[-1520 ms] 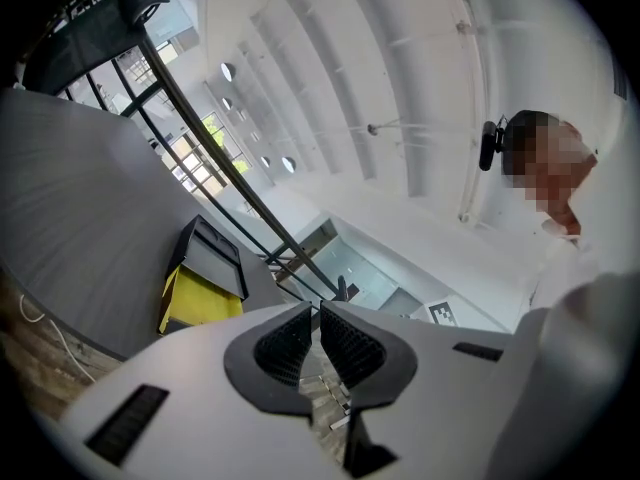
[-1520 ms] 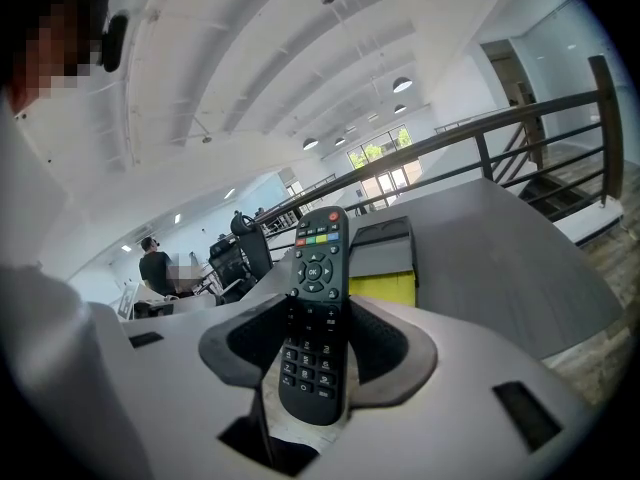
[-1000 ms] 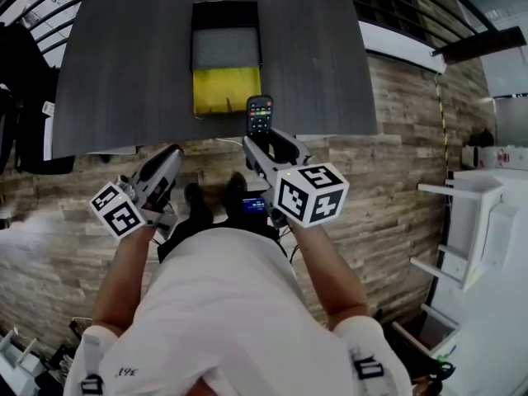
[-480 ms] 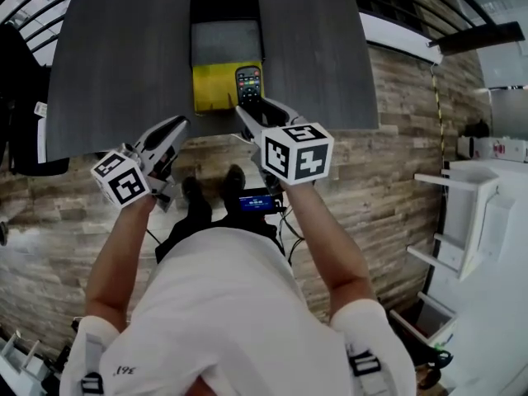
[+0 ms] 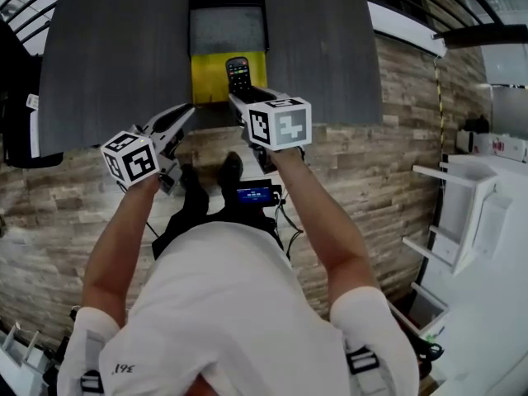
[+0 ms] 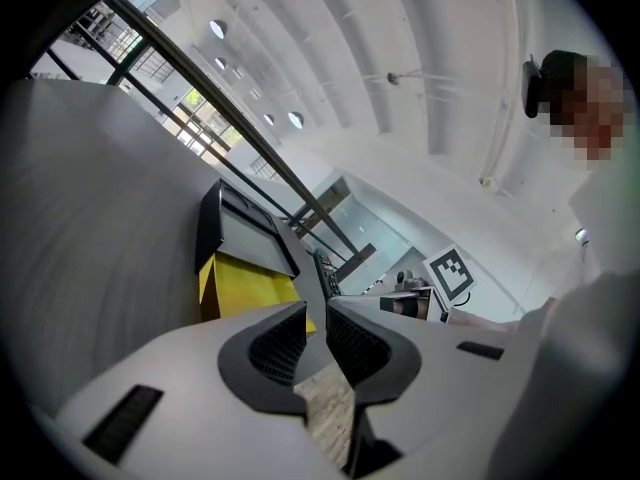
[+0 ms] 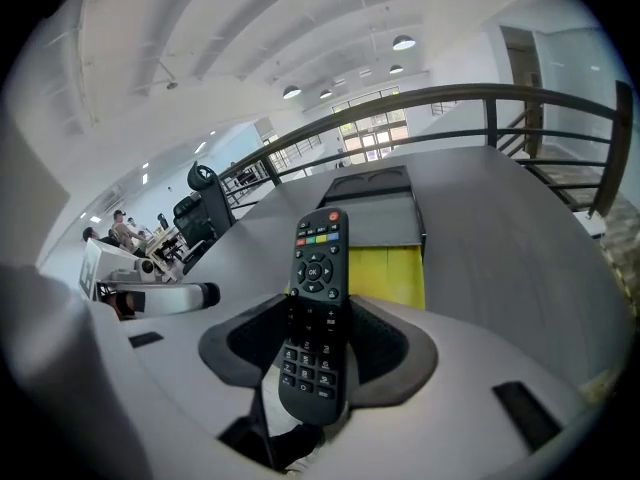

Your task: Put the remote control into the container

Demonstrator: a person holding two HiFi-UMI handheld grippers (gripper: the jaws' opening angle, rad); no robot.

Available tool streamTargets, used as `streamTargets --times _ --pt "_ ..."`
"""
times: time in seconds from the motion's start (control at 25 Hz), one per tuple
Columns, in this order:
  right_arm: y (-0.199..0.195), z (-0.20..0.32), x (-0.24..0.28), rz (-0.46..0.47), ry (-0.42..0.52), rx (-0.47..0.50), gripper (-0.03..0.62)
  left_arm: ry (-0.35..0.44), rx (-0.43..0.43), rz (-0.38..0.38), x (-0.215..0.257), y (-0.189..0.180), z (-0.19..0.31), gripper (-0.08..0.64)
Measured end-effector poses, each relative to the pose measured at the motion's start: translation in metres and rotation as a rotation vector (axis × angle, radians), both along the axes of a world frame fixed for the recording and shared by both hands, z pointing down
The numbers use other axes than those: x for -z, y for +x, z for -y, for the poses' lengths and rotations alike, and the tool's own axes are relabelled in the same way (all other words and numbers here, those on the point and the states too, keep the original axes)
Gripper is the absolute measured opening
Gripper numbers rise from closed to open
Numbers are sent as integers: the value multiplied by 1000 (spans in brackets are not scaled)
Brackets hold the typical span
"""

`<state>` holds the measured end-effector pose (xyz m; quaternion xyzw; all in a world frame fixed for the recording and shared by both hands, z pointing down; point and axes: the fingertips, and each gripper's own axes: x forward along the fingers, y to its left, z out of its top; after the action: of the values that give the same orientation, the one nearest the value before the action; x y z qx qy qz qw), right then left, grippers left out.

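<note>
A black remote control [image 5: 238, 73] [image 7: 318, 298] with coloured buttons sticks forward out of my right gripper [image 5: 244, 97] [image 7: 318, 346], which is shut on its lower half. It hovers over the yellow front part [image 5: 209, 82] of the black container [image 5: 196, 23] [image 7: 378, 200], whose inside is grey. My left gripper [image 5: 183, 117] [image 6: 316, 340] hangs at the table's front edge, left of the container, with its jaws shut and nothing between them. The container [image 6: 244, 260] also shows in the left gripper view, ahead of the jaws.
The dark grey table [image 5: 107, 48] holds only the container. Below its front edge is a wood-plank floor [image 5: 396, 163]. A white shelf unit [image 5: 462, 213] stands at the right. The left gripper [image 7: 160, 298] shows at the left of the right gripper view.
My right gripper has carried the remote forward from the table's front edge to over the container's yellow part. The left gripper has moved forward a little to the table edge.
</note>
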<state>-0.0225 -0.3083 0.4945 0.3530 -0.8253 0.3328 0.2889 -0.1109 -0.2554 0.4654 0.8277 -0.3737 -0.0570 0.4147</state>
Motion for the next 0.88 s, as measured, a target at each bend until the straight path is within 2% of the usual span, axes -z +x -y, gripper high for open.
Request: streamTargets --times 0.2,0.44,0.72,0.88 --pt "-3 8 -24 -73 -80 23 190 -13 -6 3 -6 3 6 46" --pt "3 23 -53 -161 -235 45 190 -24 -11 -1 -10 5 15 46" --pt "2 37 -78 -242 -401 119 190 -29 -22 -1 -9 11 27 46" --pt "-9 55 -85 -257 -426 111 190 -31 -16 -2 -7 9 35 46"
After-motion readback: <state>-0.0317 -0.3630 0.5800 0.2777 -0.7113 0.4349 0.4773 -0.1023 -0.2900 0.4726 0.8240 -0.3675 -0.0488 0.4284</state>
